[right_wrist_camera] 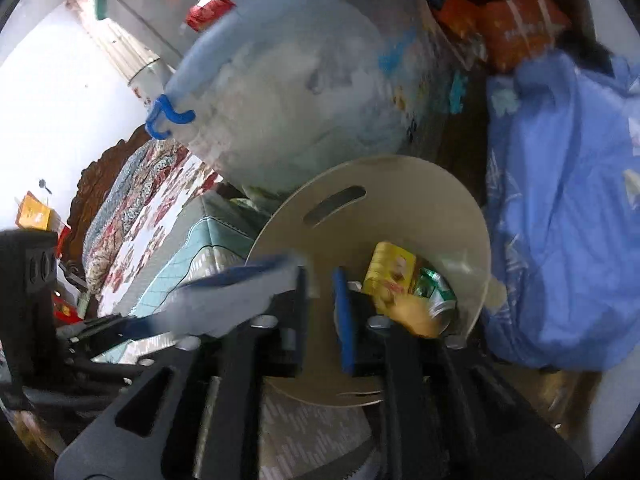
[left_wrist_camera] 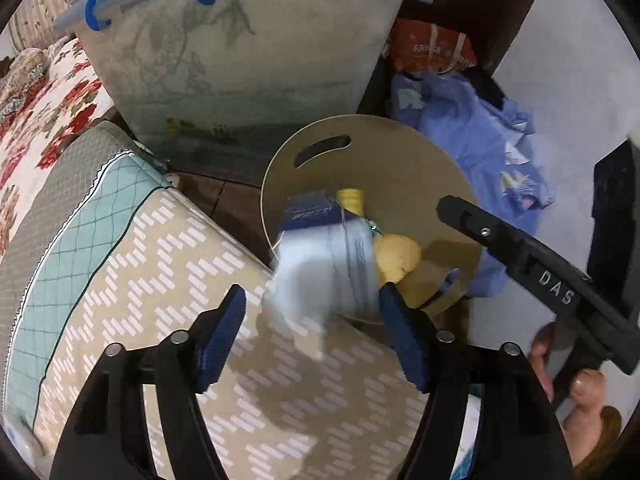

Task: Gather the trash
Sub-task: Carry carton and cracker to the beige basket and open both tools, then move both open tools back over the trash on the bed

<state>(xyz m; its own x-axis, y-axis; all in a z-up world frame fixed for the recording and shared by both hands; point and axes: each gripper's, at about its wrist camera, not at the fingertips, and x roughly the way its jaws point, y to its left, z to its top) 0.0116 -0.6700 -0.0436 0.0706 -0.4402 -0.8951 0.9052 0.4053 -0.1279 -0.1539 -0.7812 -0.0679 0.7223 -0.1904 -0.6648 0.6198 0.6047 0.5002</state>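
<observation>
beige plastic makes up the round waste bin (left_wrist_camera: 420, 168), which stands on the floor beside the mattress edge (left_wrist_camera: 192, 280), with a slot handle cut in its wall. it sits where both grippers can point down into its mouth, which is probably why each hand is angled over it.

the left gripper (left_wrist_camera: 312, 320) has its blue-padded jaws standing well apart. a pale blue and white wrapper (left_wrist_camera: 320, 272) is smeared with motion blur in the gap between them, above the bin's near rim. the pads do not seem to press on it, so it looks released and dropping, though the blur makes that uncertain.

the right gripper (right_wrist_camera: 320, 300) also has its jaws apart with nothing between them, and it points into the bin. in the right wrist view the same blurred wrapper (right_wrist_camera: 236, 296) crosses in front of its left finger.

already in the bin lie a yellow packet (right_wrist_camera: 390, 272), a green can (right_wrist_camera: 434, 288) and something soft and yellow (left_wrist_camera: 396, 260).

behind the bin stands a large translucent storage tub (left_wrist_camera: 248, 52) with a blue clip. a blue garment (left_wrist_camera: 472, 132) lies crumpled on the floor to the bin's right, and an orange bag (left_wrist_camera: 432, 48) sits further back.
</observation>
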